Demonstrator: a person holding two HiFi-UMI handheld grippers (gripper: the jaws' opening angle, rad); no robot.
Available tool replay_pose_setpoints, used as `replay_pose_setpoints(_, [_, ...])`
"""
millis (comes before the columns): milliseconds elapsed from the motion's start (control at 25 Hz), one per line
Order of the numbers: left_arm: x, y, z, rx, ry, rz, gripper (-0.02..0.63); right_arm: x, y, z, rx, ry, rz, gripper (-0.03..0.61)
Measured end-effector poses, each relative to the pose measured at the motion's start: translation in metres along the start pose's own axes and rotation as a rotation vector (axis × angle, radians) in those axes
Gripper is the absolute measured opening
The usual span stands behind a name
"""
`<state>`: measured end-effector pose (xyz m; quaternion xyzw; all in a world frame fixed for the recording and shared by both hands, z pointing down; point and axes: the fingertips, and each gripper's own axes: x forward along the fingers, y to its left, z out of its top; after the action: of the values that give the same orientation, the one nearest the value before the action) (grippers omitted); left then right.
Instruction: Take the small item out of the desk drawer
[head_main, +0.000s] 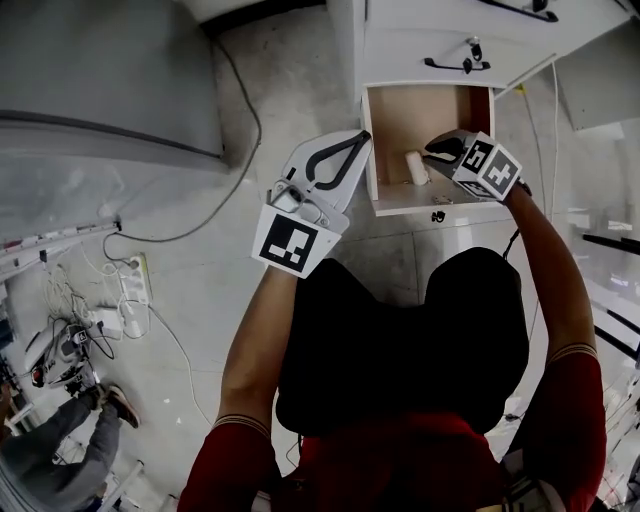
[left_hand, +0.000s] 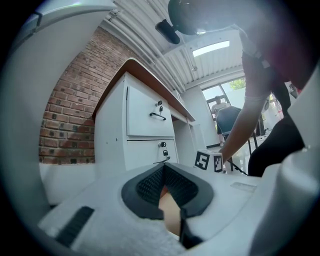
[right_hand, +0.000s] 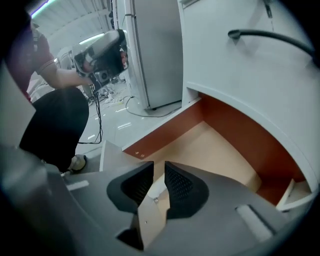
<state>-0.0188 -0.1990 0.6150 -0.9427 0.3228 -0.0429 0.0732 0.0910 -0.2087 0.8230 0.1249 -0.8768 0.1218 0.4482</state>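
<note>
The desk drawer (head_main: 432, 208) stands pulled out, its wooden floor mostly bare. A small white item (head_main: 415, 167) lies in it near the front left. My right gripper (head_main: 432, 152) reaches down into the drawer just right of the item. In the right gripper view, my right gripper (right_hand: 159, 167) has a narrow gap between its pads, and the white item (right_hand: 157, 187) shows through that gap, below the pads and untouched. My left gripper (head_main: 362, 140) hangs outside the drawer, by its left wall. Its tips meet with nothing in them in the left gripper view (left_hand: 163, 169).
Above the open drawer the white desk (left_hand: 145, 125) has more drawers with black handles (head_main: 455, 65). A key hangs at the drawer front (head_main: 437, 216). A grey cabinet (head_main: 110, 80) stands at left, with cables (head_main: 240, 150) and a power strip (head_main: 135, 285) on the floor. Another person (head_main: 60, 450) is at bottom left.
</note>
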Motion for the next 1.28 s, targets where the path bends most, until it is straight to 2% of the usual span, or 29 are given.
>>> replay_pose_setpoints(160, [-0.006, -0.006, -0.002, 0.018, 0.019, 0.007, 0.000, 0.020, -0.005, -0.011, 0.016, 0.090, 0.041, 0.114])
replay_pose_setpoints(400, [-0.018, -0.002, -0.012, 0.015, 0.039, 0.057, 0.000, 0.048, -0.010, -0.023, 0.029, 0.181, 0.051, 0.153])
replay_pose_setpoints(640, [-0.018, -0.009, -0.013, 0.016, 0.047, 0.035, 0.000, 0.076, -0.010, -0.046, 0.066, 0.287, 0.059, 0.181])
replay_pose_setpoints(840, [-0.018, -0.011, -0.014, 0.024, 0.042, 0.027, 0.000, 0.087, -0.015, -0.056, 0.101, 0.344, 0.023, 0.214])
replay_pose_setpoints(1080, [-0.019, -0.010, -0.014, 0.002, 0.024, 0.029, 0.000, 0.096, -0.022, -0.065, 0.107, 0.394, -0.012, 0.212])
replay_pose_setpoints(1280, [-0.020, -0.008, -0.012, -0.010, 0.015, 0.036, 0.000, 0.098, -0.023, -0.066, 0.079, 0.398, -0.021, 0.177])
